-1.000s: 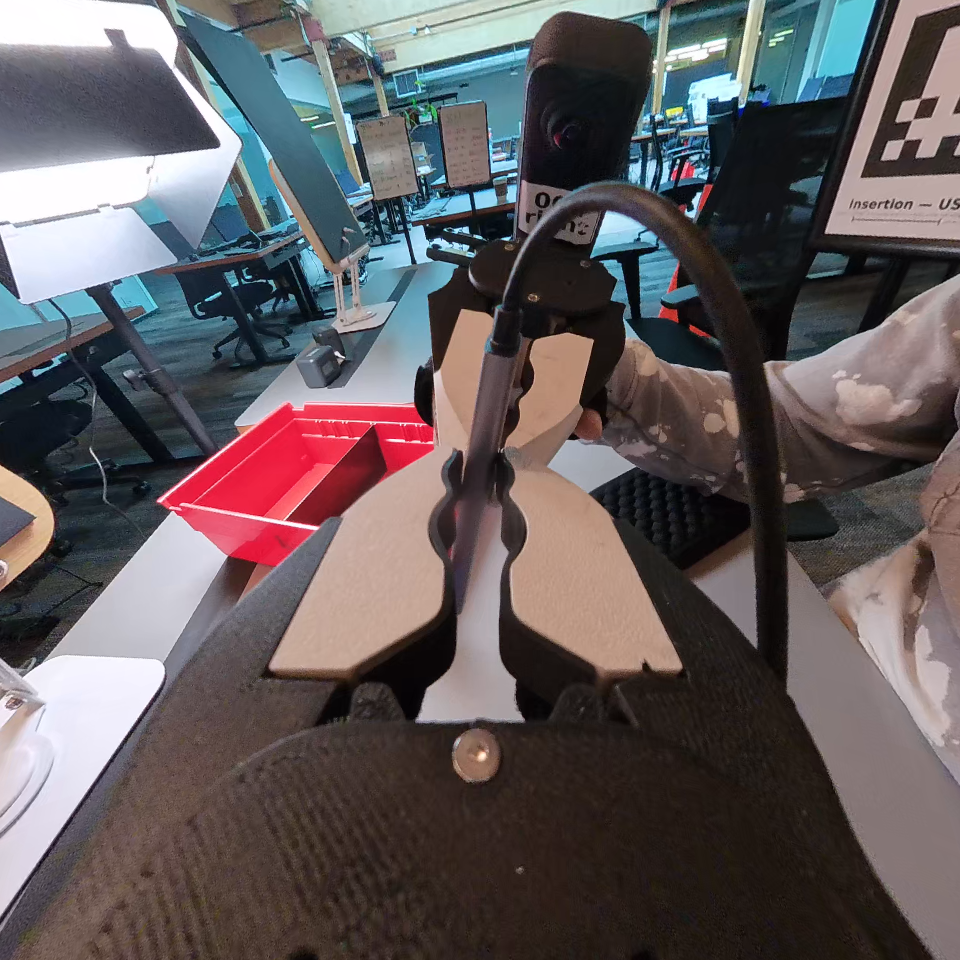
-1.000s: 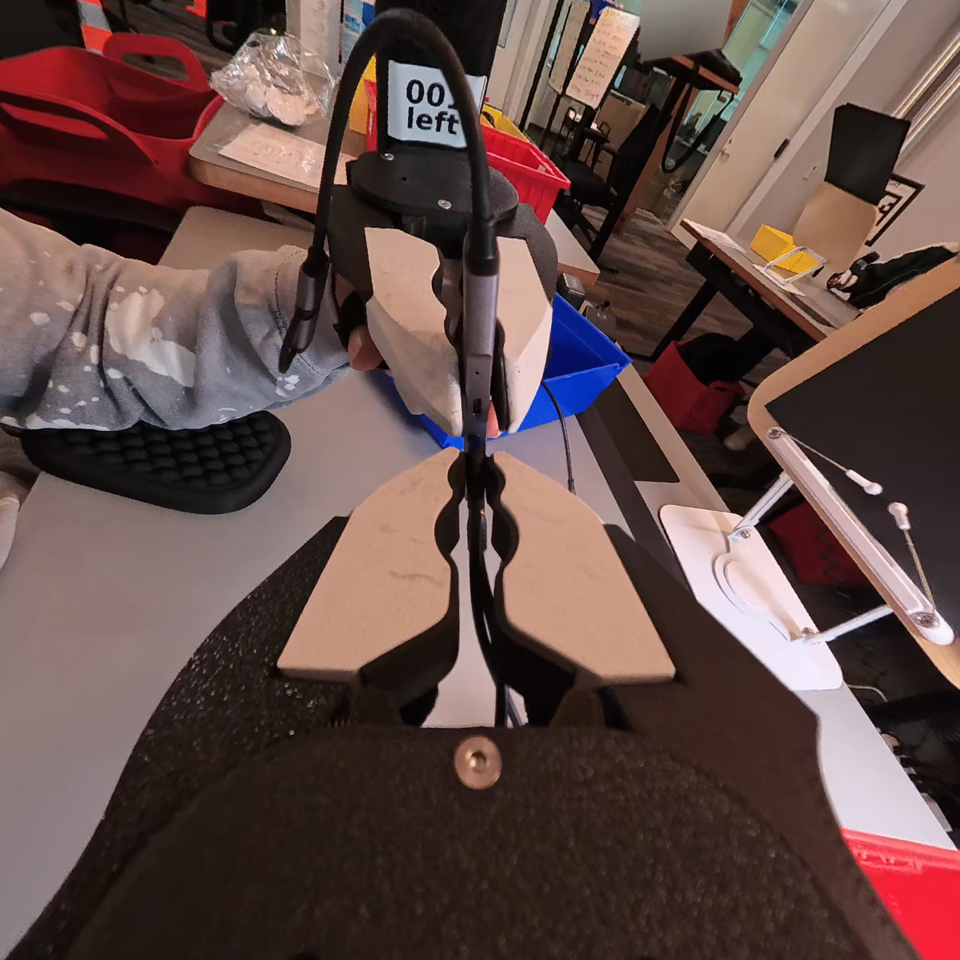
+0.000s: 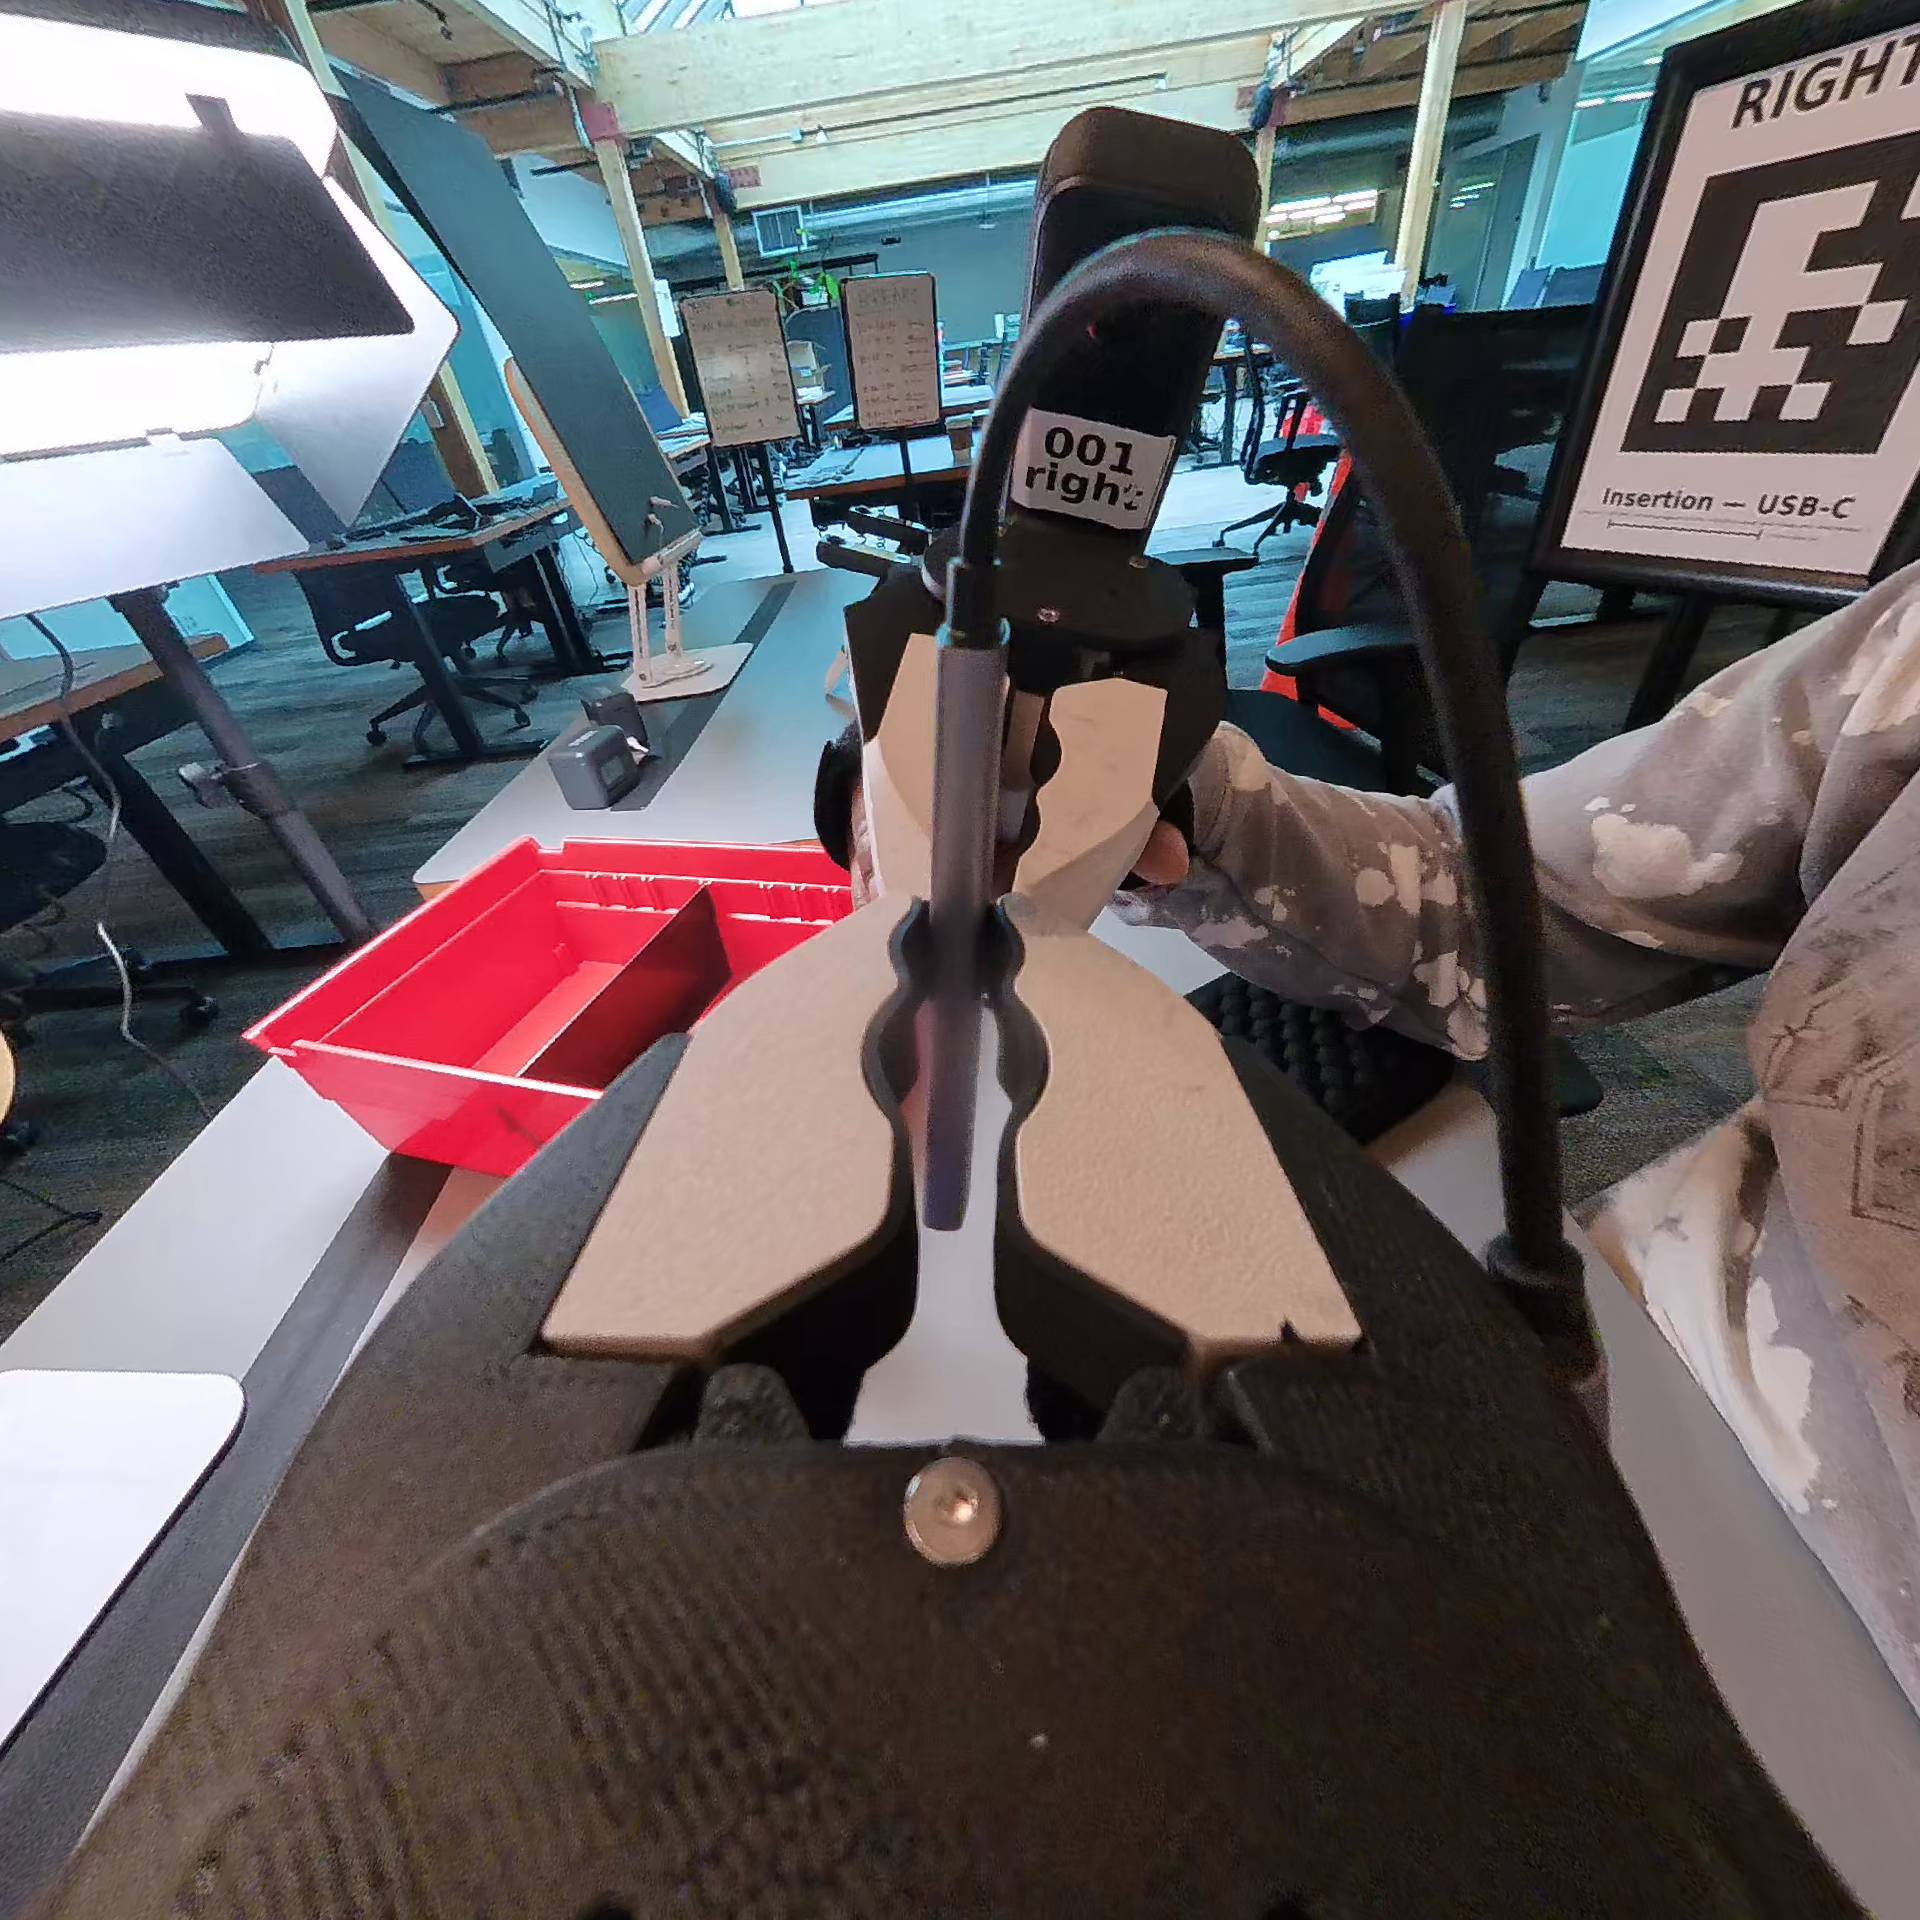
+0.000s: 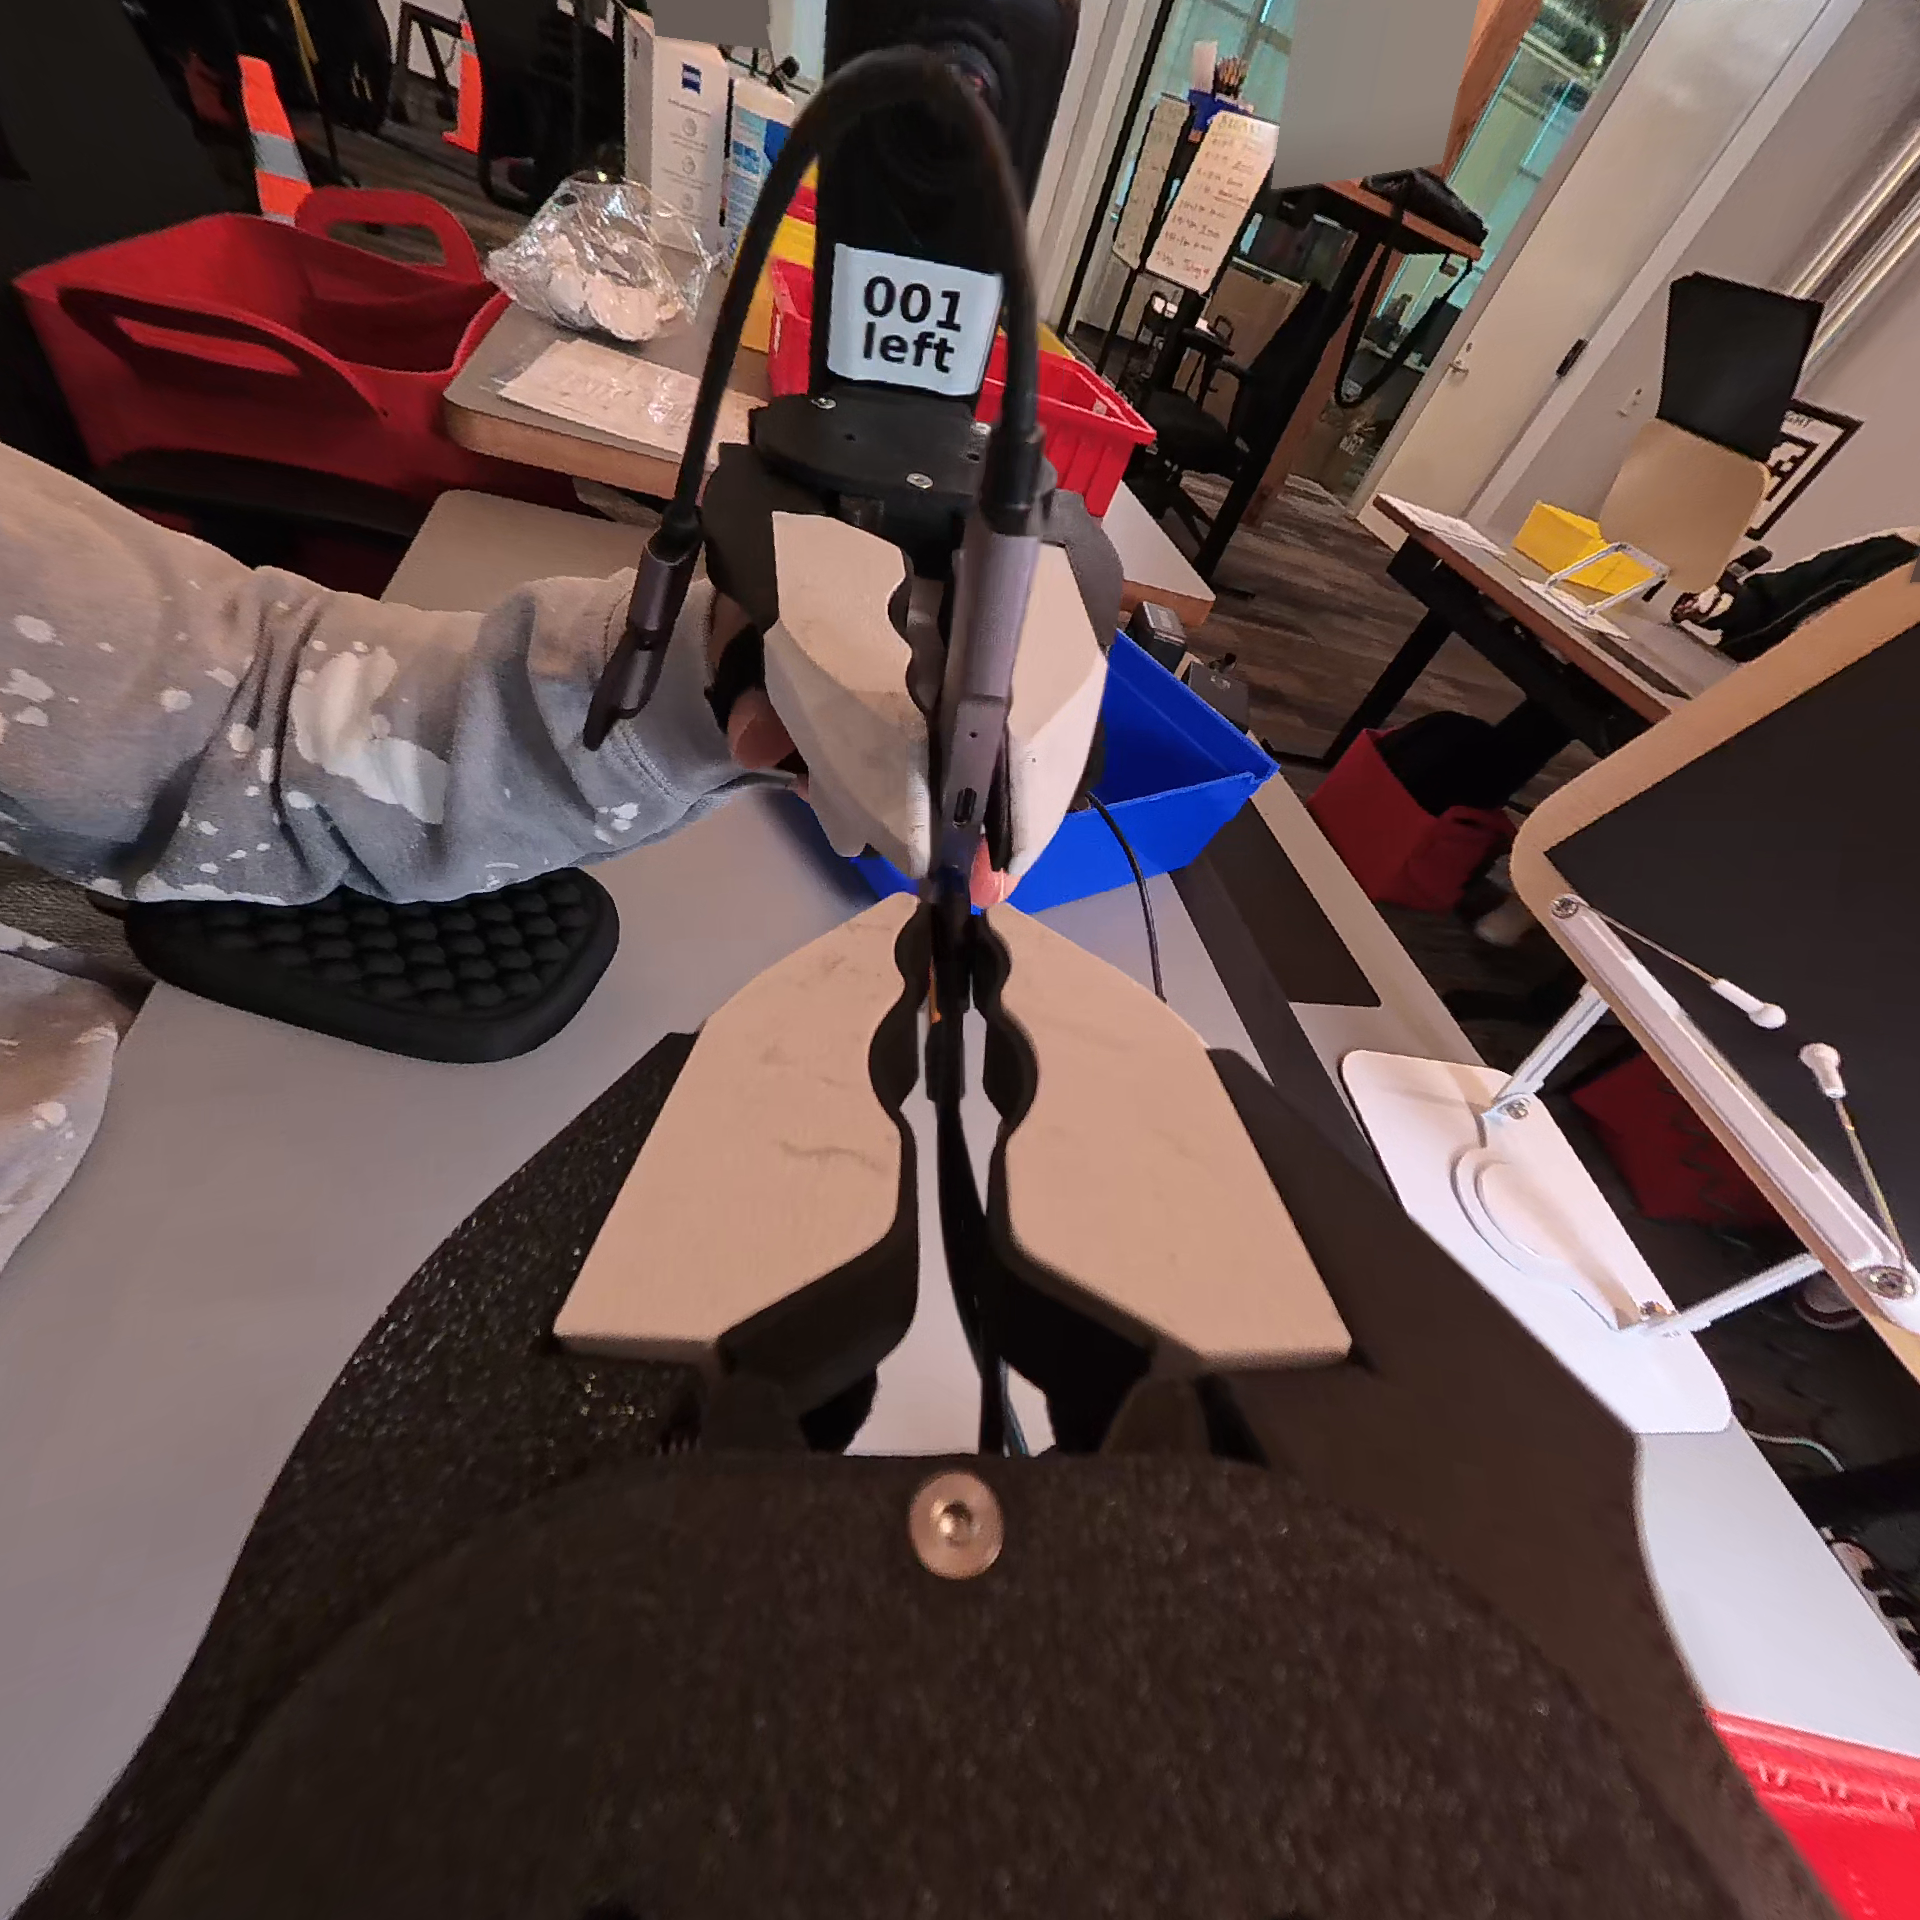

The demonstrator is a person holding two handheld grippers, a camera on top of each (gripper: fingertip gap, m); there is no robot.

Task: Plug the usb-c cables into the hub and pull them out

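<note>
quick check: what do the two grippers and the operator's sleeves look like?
Both the left gripper and the right gripper are textured black printed bodies with pale beige fingers, scalloped black inner edges and a silver screw. Each carries a white label. The sleeves are grey with white splotches.

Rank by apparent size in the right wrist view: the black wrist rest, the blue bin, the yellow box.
1. black wrist rest
2. blue bin, partly hidden
3. yellow box, farthest away, so its true size is unsure
</note>
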